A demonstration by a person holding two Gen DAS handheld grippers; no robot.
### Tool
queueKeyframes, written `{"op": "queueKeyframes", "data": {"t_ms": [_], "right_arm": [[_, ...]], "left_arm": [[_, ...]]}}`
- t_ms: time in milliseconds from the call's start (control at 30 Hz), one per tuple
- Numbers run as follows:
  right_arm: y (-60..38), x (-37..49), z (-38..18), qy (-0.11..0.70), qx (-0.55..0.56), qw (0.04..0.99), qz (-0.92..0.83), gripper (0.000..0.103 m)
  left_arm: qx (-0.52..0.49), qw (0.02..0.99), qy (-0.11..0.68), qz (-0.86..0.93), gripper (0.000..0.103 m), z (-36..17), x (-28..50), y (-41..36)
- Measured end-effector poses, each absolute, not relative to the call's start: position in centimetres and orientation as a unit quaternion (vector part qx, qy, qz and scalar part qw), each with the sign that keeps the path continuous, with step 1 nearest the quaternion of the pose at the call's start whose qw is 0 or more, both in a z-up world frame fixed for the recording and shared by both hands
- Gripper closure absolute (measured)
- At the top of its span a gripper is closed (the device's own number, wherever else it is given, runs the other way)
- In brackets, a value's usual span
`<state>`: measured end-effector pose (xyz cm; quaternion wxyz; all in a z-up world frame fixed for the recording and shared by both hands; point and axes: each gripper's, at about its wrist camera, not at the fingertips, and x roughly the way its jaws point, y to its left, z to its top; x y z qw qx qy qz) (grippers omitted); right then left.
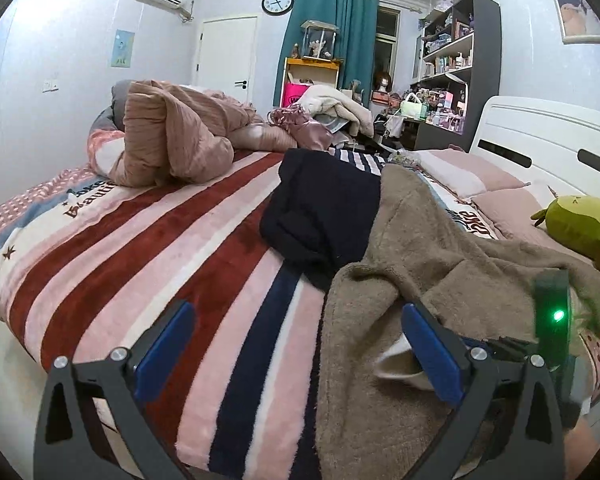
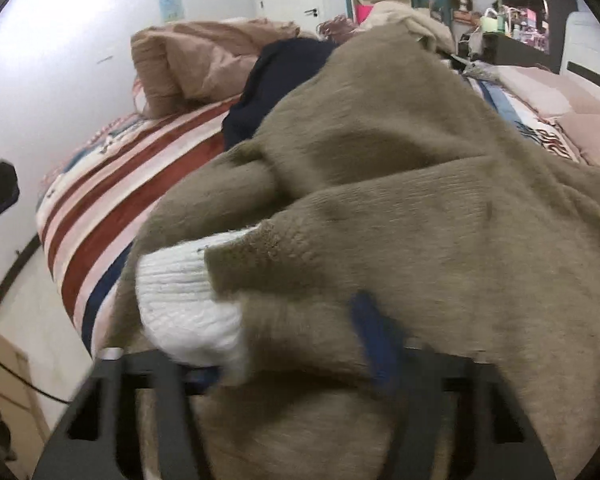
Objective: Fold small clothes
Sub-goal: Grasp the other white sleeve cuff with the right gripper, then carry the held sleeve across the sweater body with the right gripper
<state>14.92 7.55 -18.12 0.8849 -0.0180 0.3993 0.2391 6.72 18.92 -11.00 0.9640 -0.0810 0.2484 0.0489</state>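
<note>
A fuzzy brown sweater (image 1: 428,264) with a white ribbed cuff (image 1: 396,360) lies on the striped bed blanket (image 1: 148,248), near the front edge. My left gripper (image 1: 296,344) is open and empty, low over the blanket, its right finger by the sweater's edge. In the right wrist view the sweater (image 2: 400,184) fills the frame and its white cuff (image 2: 184,300) bunches at my right gripper (image 2: 296,344). The right gripper is shut on the sweater fabric; its blue pad (image 2: 370,332) shows, the other is hidden by cloth. The image is motion-blurred.
A dark navy garment (image 1: 324,208) lies behind the sweater. A crumpled pink-brown duvet (image 1: 172,140) sits at the far side. A green plush toy (image 1: 584,228) and pink pillows (image 1: 476,176) lie by the white headboard (image 1: 540,140). Shelves and clutter stand beyond.
</note>
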Motion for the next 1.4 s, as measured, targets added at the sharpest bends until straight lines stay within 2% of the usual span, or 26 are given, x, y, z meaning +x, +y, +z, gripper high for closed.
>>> {"op": "queueKeyframes", "data": {"t_ms": [33, 100, 300, 433, 500, 567, 700, 767, 833, 967, 1000, 1033, 1067, 1167, 1267, 1333, 1400], "right_arm": [[6.6, 15.0, -17.8, 0.397, -0.006, 0.885, 0.243, 0.076], [3.9, 14.9, -16.8, 0.387, 0.018, 0.89, 0.241, 0.092], [-6.0, 13.2, -12.7, 0.332, 0.062, 0.92, 0.2, 0.092], [-13.2, 12.1, -13.0, 0.344, 0.086, 0.922, 0.157, 0.09], [-16.4, 11.4, -14.2, 0.362, 0.098, 0.918, 0.128, 0.082], [-18.9, 10.2, -15.7, 0.381, 0.109, 0.911, 0.114, 0.055], [-21.5, 8.1, -15.8, 0.368, 0.142, 0.913, 0.104, 0.052], [-21.3, 8.2, -14.7, 0.346, 0.151, 0.919, 0.118, 0.036], [-20.5, 8.9, -13.8, 0.333, 0.151, 0.919, 0.148, 0.032], [-17.2, 11.9, -15.3, 0.365, 0.146, 0.904, 0.167, 0.035], [-16.7, 12.6, -16.1, 0.374, 0.149, 0.901, 0.164, 0.04], [-16.2, 12.9, -17.0, 0.381, 0.149, 0.898, 0.162, 0.061], [-15.9, 13.1, -17.9, 0.393, 0.143, 0.897, 0.147, 0.076], [-16.1, 12.5, -20.1, 0.421, 0.125, 0.892, 0.106, 0.085], [-16.7, 11.2, -20.3, 0.424, 0.116, 0.892, 0.108, 0.086], [-17.3, 10.4, -19.5, 0.419, 0.116, 0.894, 0.112, 0.081], [-19.1, 9.5, -18.3, 0.389, 0.144, 0.902, 0.12, 0.063]], "left_arm": [[-0.082, 0.964, 0.248, 0.045, 0.001, -10.9, 6.8, 18.7], [-0.085, 0.964, 0.248, 0.035, 0.001, -10.8, 7.0, 18.2], [-0.077, 0.964, 0.256, 0.007, 0.001, -10.8, 7.8, 15.8], [-0.079, 0.961, 0.266, -0.02, 0.001, -11.1, 8.7, 14.0], [-0.078, 0.959, 0.272, -0.032, 0.001, -11.4, 9.1, 13.1], [-0.077, 0.956, 0.28, -0.044, 0.001, -11.7, 9.4, 12.3], [-0.068, 0.953, 0.292, -0.052, 0.001, -12.1, 10.0, 11.1], [-0.071, 0.952, 0.293, -0.056, 0.001, -12.1, 10.1, 10.8], [-0.076, 0.952, 0.291, -0.062, 0.001, -11.9, 10.0, 10.6], [-0.077, 0.953, 0.284, -0.066, 0.001, -11.4, 9.3, 10.7], [-0.076, 0.954, 0.282, -0.063, 0.001, -11.3, 9.1, 10.9], [-0.076, 0.955, 0.281, -0.06, 0.001, -11.2, 8.9, 11.1], [-0.077, 0.955, 0.28, -0.056, 0.001, -11.2, 8.7, 11.4], [-0.075, 0.955, 0.281, -0.05, 0.001, -11.3, 8.4, 12.3], [-0.076, 0.955, 0.284, -0.047, 0.001, -11.4, 8.7, 12.5], [-0.083, 0.954, 0.283, -0.053, 0.001, -11.4, 9.0, 12.3], [-0.09, 0.953, 0.281, -0.064, 0.001, -11.4, 9.1, 11.9]]}}
